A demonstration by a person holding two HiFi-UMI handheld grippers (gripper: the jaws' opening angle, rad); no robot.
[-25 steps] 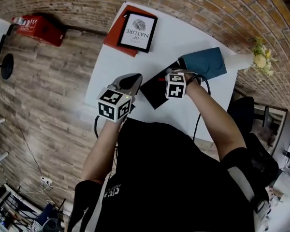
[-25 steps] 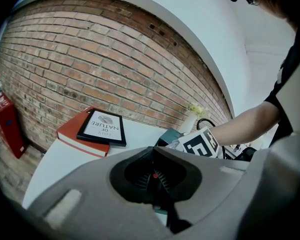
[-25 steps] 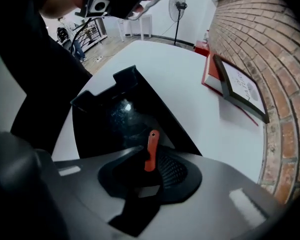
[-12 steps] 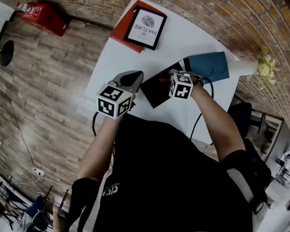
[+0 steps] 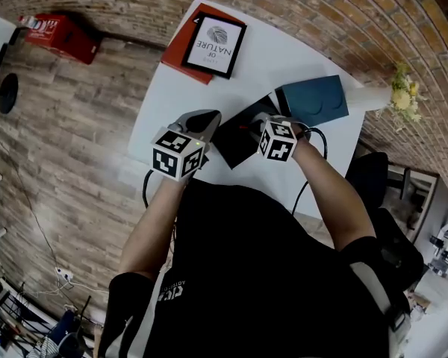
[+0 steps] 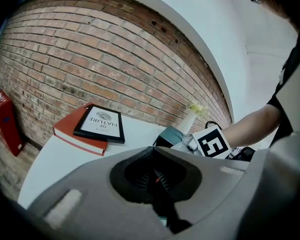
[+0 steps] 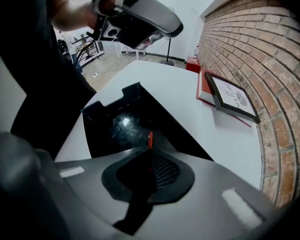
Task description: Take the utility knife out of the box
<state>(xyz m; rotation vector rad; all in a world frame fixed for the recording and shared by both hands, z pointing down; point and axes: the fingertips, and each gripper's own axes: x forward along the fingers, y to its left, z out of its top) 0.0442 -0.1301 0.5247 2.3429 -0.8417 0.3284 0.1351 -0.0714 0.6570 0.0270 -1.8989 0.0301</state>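
Red object (image 5: 60, 39) on the wood floor at far left. White table (image 5: 276, 58) against the brick wall. At its far left corner, a red book (image 5: 178, 60) with a black-framed print (image 5: 215, 47) on top.

Left gripper (image 6: 154, 176) is at the table's near edge, nose just beside the left end of the black box (image 5: 235, 144). Contact with the box can't be told. Its ribbed pads are clenched together in its own view, with nothing held.

The box is open and lies flat mid-table, near the front edge. It's black inside and out, with a notched wall at the far end and a pale glare patch (image 7: 122, 126) on its floor.

Right gripper (image 7: 150, 156) points steeply down into the box. Its jaws have just been closing and now pinch the utility knife (image 7: 150, 139).

Only a narrow red sliver of the knife shows, thin and straight. It stands up from between the pad tips against the dark box interior, over the middle of the box. The rest is hidden by the jaws, so its shape and blade can't be made out. Can't tell whether it's clear of the box floor.

Right of that gripper, a teal lid (image 5: 313, 99) lies flat, touching the box's right end. Past it, at the table's right edge, is a white vase (image 5: 369, 94) with yellow flowers (image 5: 403, 92).
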